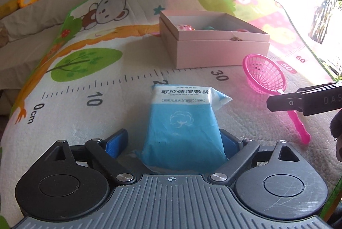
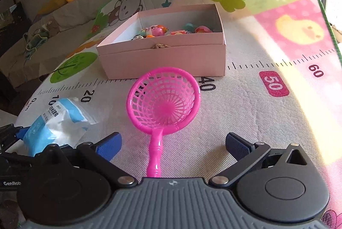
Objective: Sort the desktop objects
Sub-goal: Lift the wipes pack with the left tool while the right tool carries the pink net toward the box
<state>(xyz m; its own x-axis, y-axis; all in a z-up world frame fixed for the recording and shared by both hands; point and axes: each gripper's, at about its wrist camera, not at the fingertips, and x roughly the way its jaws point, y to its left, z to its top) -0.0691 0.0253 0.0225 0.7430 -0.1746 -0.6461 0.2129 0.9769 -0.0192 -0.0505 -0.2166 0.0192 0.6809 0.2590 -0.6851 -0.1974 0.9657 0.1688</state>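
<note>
The left tongs (image 1: 174, 143) stand open around the blue wet cotton pack (image 1: 183, 124), which lies on the play mat (image 1: 85, 122) before the pink box (image 1: 213, 45); the right tongs (image 2: 173, 143) are open, the pink toy strainer (image 2: 163, 100) handle between them, apart from both pads.

Blue/white wet-cotton pack (image 1: 183, 128): soft plastic, crumpled, top corner torn open, lying flat on mat near the 20 mark. Pink plastic scoop net (image 2: 163, 100): round mesh bowl w/ straight handle, lying just in front of box, handle toward camera. Pink cardboard box (image 2: 164, 58): open, upright, small colourful toys inside, behind both items.
</note>
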